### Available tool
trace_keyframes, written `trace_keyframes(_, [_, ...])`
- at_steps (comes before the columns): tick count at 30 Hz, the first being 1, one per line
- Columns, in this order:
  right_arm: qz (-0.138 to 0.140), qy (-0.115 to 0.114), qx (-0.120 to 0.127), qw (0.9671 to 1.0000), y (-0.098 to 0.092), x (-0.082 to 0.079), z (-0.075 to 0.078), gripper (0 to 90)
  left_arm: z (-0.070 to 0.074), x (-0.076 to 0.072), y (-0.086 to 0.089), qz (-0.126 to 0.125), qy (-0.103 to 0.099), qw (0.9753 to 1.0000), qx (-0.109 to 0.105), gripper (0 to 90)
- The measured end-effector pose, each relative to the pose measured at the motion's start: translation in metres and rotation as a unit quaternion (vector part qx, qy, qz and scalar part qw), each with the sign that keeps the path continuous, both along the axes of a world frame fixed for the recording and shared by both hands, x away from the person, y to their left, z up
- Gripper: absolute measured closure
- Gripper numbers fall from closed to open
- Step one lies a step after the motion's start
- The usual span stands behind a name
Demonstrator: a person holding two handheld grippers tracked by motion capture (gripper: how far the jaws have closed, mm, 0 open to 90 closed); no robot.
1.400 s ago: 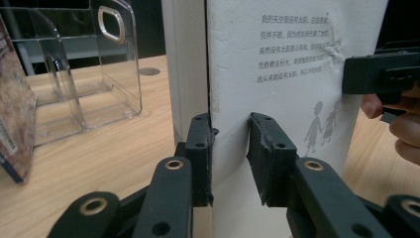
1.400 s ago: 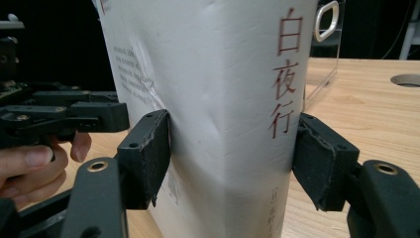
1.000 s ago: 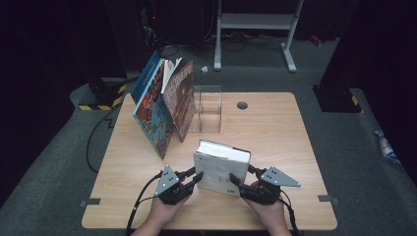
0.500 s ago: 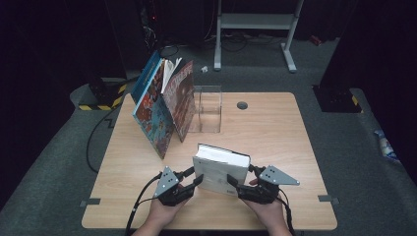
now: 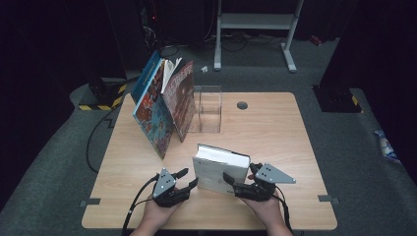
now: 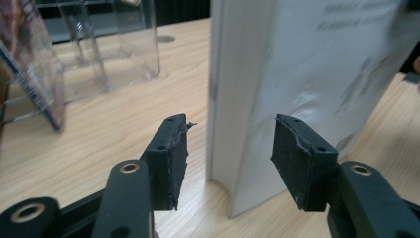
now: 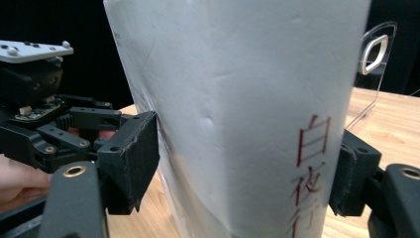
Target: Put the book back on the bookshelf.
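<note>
Right gripper (image 5: 235,183) is clamped across the spine end of the white book (image 5: 219,167), which stands upright on the counter (image 5: 275,132), near of the clear acrylic stand (image 5: 209,108). Left gripper (image 5: 189,179) sits at the book's opposite side with jaws apart, straddling the fore-edge and not pinching it. Best move, I think: shut the left low on the cover before lifting, keep both grips level so the book doesn't twist, and steer it clear of the leaning picture books (image 5: 162,105) beside that stand.

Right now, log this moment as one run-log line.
white book upright on table | right gripper shut on its spine | left gripper open around its page edge | clear stand behind
</note>
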State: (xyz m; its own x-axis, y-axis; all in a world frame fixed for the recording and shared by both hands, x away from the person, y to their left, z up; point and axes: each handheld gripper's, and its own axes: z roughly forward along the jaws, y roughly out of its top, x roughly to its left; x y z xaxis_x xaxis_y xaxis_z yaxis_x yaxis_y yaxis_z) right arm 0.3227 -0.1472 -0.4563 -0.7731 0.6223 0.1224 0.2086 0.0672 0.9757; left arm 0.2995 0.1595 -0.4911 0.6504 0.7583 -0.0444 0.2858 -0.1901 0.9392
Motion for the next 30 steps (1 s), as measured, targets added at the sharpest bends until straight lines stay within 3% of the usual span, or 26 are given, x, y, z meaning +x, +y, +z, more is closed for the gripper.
trace_keyframes(5, [0.003,0.002,-0.001,1.0000,0.000,0.000,0.001,25.3,-0.006,-0.003,0.020,0.027,0.006,0.9988,0.040,46.5])
trace_keyframes(8, [0.007,0.004,0.001,1.0000,0.000,0.001,0.001,25.5,-0.013,-0.001,0.043,0.060,0.027,0.9953,0.070,46.3])
trace_keyframes(10, [0.007,0.005,0.002,1.0000,0.000,0.001,0.001,25.4,-0.018,0.002,0.061,0.089,0.043,0.9916,0.083,46.3])
trace_keyframes(15, [0.005,0.000,0.001,1.0000,0.000,0.002,0.001,25.8,-0.028,0.007,0.092,0.147,0.069,0.9841,0.072,45.2])
trace_keyframes(19, [0.005,0.004,-0.001,1.0000,0.001,0.005,0.002,26.2,-0.029,0.007,0.100,0.166,0.076,0.9810,0.066,45.2])
trace_keyframes(30, [0.023,-0.001,0.000,0.9997,-0.001,0.003,0.002,29.5,-0.032,0.008,0.105,0.172,0.084,0.9791,0.067,45.3])
